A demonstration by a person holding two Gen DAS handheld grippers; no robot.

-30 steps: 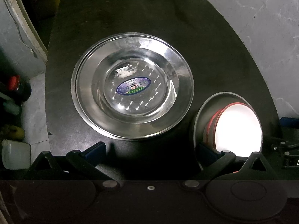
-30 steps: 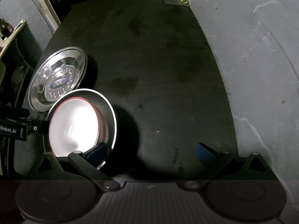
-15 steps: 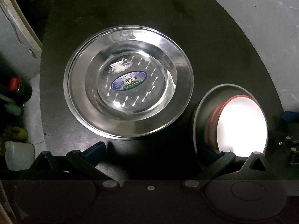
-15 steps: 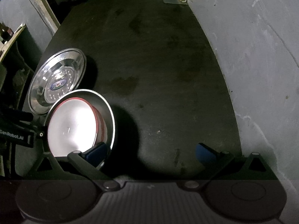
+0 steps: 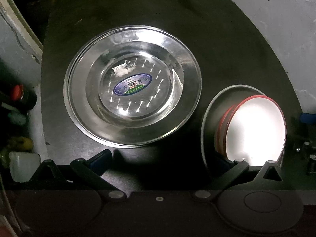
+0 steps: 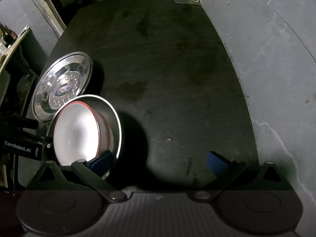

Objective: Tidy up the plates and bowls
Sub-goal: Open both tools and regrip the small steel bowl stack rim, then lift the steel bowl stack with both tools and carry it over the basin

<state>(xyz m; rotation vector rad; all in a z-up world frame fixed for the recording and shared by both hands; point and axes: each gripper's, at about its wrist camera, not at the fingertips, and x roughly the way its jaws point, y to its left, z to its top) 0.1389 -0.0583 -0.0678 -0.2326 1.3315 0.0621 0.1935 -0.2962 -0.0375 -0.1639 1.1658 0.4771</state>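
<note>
Left wrist view, from left to right. At the far left, off the table, a white plastic container [image 5: 22, 165] and a red-capped bottle [image 5: 18, 92] stand in shadow. On the black table [image 5: 126, 6] lies the large steel plate [image 5: 132, 85], flat, with an oval blue sticker [image 5: 132, 84] at its centre. Your left hand-held gripper [image 5: 164, 159] hovers just near of this plate with its fingers set wide apart, gripping nothing. To the right sits a smaller steel plate [image 5: 211, 118] carrying a stack of red-rimmed white bowls [image 5: 256, 128]; the gripper's right finger [image 5: 223, 162] overlaps this plate's near rim, and you cannot tell whether they touch.

Right wrist view, from left to right. The large steel plate [image 6: 63, 85] lies far left, the bowl stack [image 6: 77, 134] and its steel plate [image 6: 116, 122] just near of it. Your right hand-held gripper [image 6: 160, 161] is likewise spread open and empty; its left finger [image 6: 102, 161] overlaps the smaller plate's rim. A grey floor [image 6: 276, 59] borders the table on the right.
</note>
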